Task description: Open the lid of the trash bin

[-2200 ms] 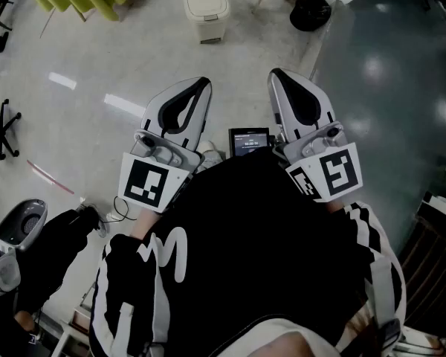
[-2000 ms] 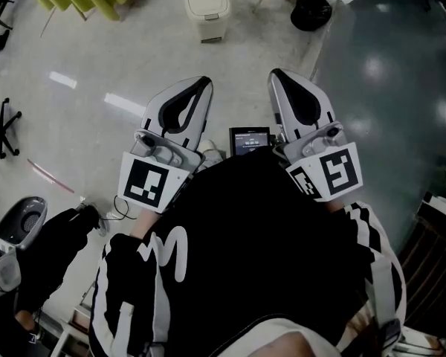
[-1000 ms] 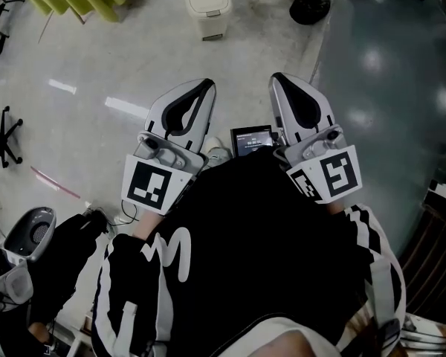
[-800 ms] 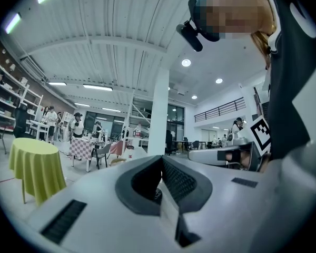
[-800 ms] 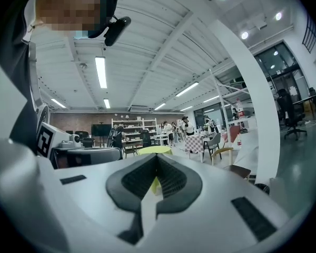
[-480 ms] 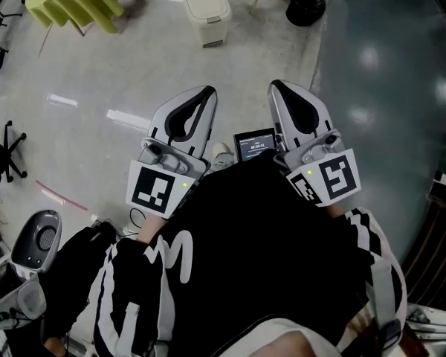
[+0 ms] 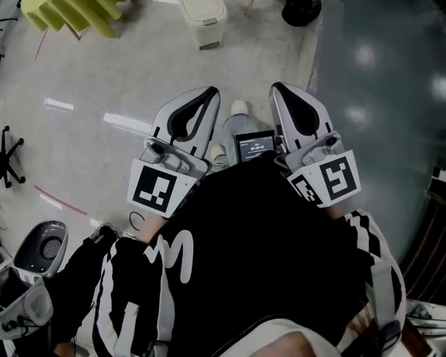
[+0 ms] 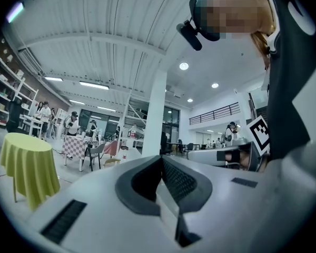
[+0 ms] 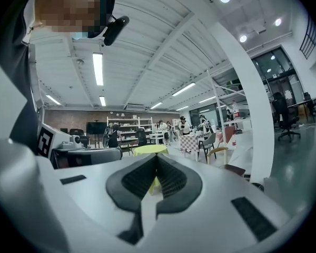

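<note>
The trash bin (image 7: 203, 7) is a small cream bin with its lid down, standing on the pale floor far ahead at the top of the head view. My left gripper (image 7: 211, 92) and right gripper (image 7: 275, 88) are held side by side close to the person's black-sleeved chest, pointing forward and well short of the bin. Both are shut with nothing between the jaws. In the left gripper view the left gripper (image 8: 161, 159) has its jaws meeting at the tip. The right gripper (image 9: 157, 157) looks the same in its own view. Neither gripper view clearly shows the bin.
A yellow-green draped table (image 7: 78, 2) stands left of the bin, and a black bag-like bin (image 7: 301, 7) to its right. A shoe (image 7: 238, 110) and a small screen (image 7: 254, 146) sit between the grippers. A white pillar (image 8: 155, 120) rises ahead. Darker floor (image 7: 386, 88) lies right.
The view has shifted as the person stepped forward: a shoe now shows between the grippers, which sit slightly lower in the frame. Both grippers stayed shut, side by side.
</note>
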Demonstrator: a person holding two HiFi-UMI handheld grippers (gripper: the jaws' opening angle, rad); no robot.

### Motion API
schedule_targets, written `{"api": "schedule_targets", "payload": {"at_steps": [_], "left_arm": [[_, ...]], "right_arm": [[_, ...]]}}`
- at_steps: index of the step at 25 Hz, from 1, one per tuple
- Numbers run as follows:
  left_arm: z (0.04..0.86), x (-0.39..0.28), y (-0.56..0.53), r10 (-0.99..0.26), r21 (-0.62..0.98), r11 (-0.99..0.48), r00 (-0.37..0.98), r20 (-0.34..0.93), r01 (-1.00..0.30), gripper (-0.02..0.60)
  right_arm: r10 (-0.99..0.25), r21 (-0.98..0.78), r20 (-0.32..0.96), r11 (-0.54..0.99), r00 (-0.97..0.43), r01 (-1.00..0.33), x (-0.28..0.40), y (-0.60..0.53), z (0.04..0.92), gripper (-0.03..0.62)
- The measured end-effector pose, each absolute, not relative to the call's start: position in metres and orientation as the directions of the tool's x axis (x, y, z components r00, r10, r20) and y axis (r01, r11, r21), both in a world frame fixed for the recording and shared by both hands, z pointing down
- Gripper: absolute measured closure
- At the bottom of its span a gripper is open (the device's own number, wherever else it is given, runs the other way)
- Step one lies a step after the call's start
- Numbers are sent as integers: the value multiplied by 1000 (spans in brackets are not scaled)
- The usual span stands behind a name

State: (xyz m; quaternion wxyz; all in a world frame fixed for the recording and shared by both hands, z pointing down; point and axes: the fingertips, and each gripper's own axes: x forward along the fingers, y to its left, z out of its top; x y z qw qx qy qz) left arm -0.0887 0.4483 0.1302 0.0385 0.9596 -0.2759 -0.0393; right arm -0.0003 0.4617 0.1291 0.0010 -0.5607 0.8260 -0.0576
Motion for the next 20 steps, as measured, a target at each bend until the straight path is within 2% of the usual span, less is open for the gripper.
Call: {"api": "schedule_targets", "payload": {"at_steps": [20], "left_arm": [[126, -53, 375, -579, 62, -815, 812, -67, -576, 574]], "right_arm": [[-903, -106, 45, 421, -428, -901, 34, 378, 131, 591]]}}
